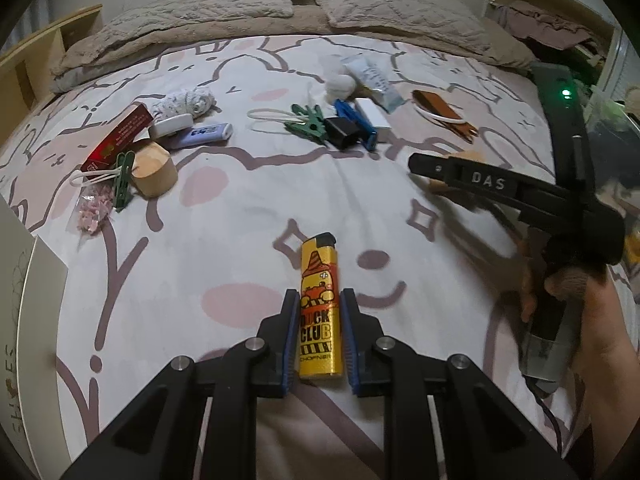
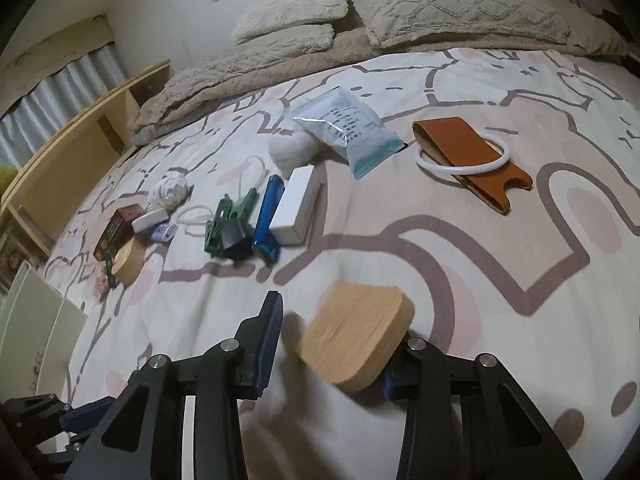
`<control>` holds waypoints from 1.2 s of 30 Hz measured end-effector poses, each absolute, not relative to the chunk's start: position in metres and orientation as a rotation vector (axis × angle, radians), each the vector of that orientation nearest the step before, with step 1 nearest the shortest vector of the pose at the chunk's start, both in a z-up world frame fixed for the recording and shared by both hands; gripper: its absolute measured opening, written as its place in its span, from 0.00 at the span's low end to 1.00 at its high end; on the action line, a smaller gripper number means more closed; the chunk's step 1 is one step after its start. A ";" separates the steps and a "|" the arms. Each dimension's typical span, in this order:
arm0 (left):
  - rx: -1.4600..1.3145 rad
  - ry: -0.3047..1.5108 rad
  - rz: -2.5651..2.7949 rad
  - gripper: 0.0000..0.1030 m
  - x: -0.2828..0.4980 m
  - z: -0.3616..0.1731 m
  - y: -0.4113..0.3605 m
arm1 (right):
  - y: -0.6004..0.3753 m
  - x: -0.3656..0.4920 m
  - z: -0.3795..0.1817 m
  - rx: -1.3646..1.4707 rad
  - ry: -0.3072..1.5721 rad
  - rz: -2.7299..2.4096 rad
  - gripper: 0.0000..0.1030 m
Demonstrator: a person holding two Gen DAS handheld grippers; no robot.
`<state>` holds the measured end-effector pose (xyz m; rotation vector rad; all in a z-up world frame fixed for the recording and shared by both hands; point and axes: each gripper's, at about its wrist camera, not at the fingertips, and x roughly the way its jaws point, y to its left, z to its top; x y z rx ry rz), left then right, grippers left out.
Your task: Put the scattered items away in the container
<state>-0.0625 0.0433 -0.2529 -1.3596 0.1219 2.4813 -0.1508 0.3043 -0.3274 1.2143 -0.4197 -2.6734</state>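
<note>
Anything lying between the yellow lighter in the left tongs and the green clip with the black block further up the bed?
Nothing: between the yellow lighter and the green clip, the left wrist view shows only bare patterned bedsheet.

yellow lighter (image 1: pixel 320 308): "DUCK CLUB" in big letters; small line below, partly readable, "HOFNER"
right gripper (image 1: pixel 420 172): "DAS", white letters on its black body
box (image 1: pixel 24 312): letters on its side, maybe "SHOES", unclear
</note>
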 end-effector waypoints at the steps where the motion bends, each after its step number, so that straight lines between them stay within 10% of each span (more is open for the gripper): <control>1: -1.355 0.125 2.474 0.20 -0.060 -0.252 0.044 | 0.303 -0.148 -0.327 1.216 -0.412 -2.673 0.40; 27: -1.296 0.218 2.301 0.20 -0.041 -0.250 0.063 | 0.294 -0.063 -0.318 1.358 -0.040 -2.498 0.40; 36: -1.273 0.269 2.209 0.20 -0.030 -0.249 0.071 | 0.321 -0.063 -0.307 1.317 -0.365 -2.429 0.40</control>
